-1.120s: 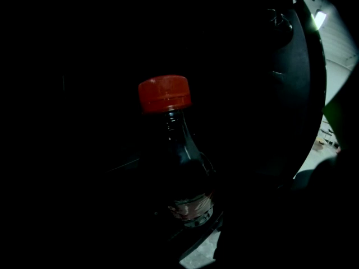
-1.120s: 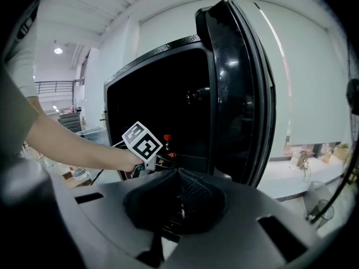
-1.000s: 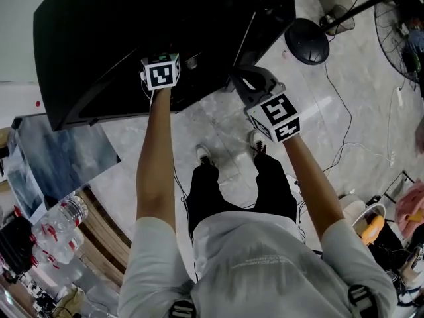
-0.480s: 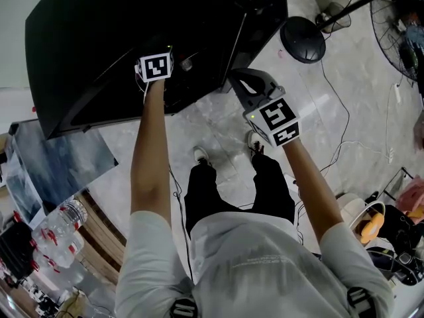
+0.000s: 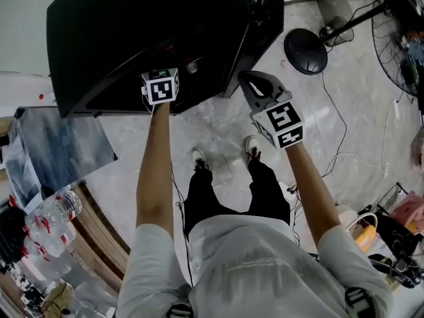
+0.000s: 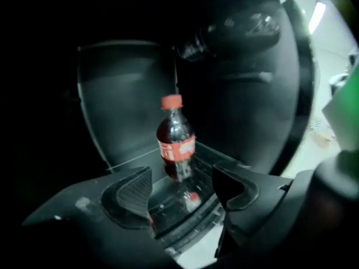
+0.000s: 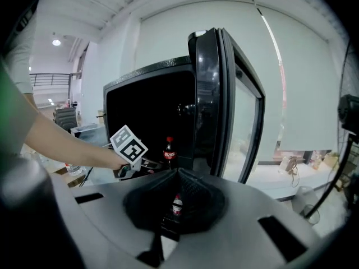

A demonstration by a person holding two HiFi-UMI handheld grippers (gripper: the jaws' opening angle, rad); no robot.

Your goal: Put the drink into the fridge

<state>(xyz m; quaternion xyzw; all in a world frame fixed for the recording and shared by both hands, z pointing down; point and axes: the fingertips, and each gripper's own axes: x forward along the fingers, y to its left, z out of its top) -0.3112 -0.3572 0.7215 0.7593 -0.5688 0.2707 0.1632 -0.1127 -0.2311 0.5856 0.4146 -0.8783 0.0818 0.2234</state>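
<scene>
A cola bottle [image 6: 176, 139] with a red cap and red label stands upright on a glass shelf [image 6: 168, 203] inside the dark fridge [image 5: 146, 32]. My left gripper [image 6: 182, 185] is open just in front of it, with nothing between the jaws. In the head view only its marker cube [image 5: 161, 87] shows, at the fridge's front edge. My right gripper [image 5: 248, 79] hangs shut and empty to the right of the opening, near the open door [image 5: 265, 25]. From the right gripper [image 7: 178, 175] view, the bottle [image 7: 169, 150] shows inside the fridge [image 7: 151, 111], beside the left gripper's cube [image 7: 129, 144].
The fridge door [image 7: 216, 94] stands open on the right of the opening. A fan's round base [image 5: 307, 50] and cables lie on the floor at the right. Water bottles [image 5: 53, 220] sit on a wooden table at the lower left.
The left gripper's cube has drawn back a little toward the fridge's front edge. The right gripper has stayed shut beside the door.
</scene>
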